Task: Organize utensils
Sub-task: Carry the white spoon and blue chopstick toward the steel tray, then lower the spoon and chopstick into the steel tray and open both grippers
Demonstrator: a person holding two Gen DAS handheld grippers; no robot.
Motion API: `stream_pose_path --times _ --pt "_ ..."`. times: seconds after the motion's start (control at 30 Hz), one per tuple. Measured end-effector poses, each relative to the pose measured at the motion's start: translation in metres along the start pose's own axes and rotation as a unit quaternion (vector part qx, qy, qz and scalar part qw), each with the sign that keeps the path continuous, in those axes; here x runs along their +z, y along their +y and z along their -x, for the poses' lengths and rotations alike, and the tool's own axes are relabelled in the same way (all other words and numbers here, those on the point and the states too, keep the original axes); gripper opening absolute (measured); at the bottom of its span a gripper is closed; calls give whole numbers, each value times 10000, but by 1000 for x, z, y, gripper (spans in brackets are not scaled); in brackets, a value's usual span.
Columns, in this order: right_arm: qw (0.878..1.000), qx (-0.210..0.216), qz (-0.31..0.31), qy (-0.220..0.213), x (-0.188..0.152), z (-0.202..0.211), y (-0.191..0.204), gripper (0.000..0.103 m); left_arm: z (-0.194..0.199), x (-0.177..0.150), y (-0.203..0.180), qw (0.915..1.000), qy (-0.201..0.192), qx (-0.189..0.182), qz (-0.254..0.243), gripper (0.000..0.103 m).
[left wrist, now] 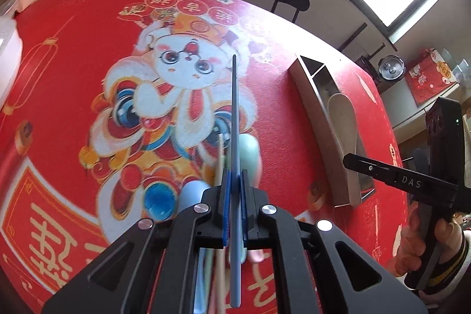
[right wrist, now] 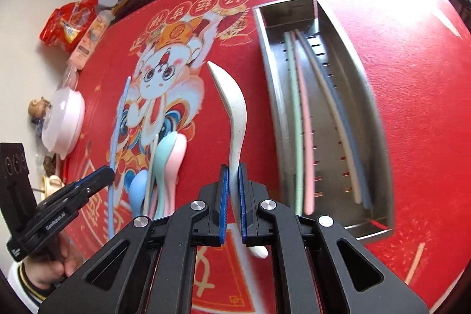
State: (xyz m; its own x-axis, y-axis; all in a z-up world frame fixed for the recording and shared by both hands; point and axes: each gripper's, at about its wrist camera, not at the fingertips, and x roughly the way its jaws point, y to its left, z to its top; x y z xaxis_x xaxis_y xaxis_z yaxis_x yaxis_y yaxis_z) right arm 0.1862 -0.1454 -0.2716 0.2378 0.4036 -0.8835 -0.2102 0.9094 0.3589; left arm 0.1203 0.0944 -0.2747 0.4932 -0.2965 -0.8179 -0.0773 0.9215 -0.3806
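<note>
Left wrist: left gripper (left wrist: 234, 190) clamps slim blue chopstick (left wrist: 234, 108); right gripper (right wrist: 233, 196) clamps curved speckled cream spoon (right wrist: 232, 108).

On the desk (right wrist: 412, 78), the tray (right wrist: 379, 137) holding chopsticks (right wrist: 303, 114) lies right of the loose spoons (right wrist: 167, 167).

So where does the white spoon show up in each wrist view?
Left wrist view: white spoon at right, over the steel tray, held by the right tool.
Right wrist view: centre, clamped in that tool, left of the tray.
Shared landmark: the rabbit print.
</note>
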Motion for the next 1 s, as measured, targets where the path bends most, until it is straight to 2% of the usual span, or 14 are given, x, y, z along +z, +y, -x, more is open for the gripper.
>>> stream_pose_path --times 0.2,0.43,0.6,0.8,1.0 --pt "9990 -260 -347 -141 18 18 -50 6 -33 37 -57 9986 54 -529 30 6" --pt "9987 -442 -265 26 31 15 -72 6 -80 60 -116 9961 171 -862 94 6" --pt "9984 -412 -332 193 31 4 -81 6 -112 66 -130 9945 404 -861 431 6" --pt "9981 -422 -346 290 29 -3 -86 6 -134 59 -130 9923 610 -761 762 6" --pt "9978 -411 -390 336 30 -9 -86 7 -142 61 -126 9930 637 -635 766 6"
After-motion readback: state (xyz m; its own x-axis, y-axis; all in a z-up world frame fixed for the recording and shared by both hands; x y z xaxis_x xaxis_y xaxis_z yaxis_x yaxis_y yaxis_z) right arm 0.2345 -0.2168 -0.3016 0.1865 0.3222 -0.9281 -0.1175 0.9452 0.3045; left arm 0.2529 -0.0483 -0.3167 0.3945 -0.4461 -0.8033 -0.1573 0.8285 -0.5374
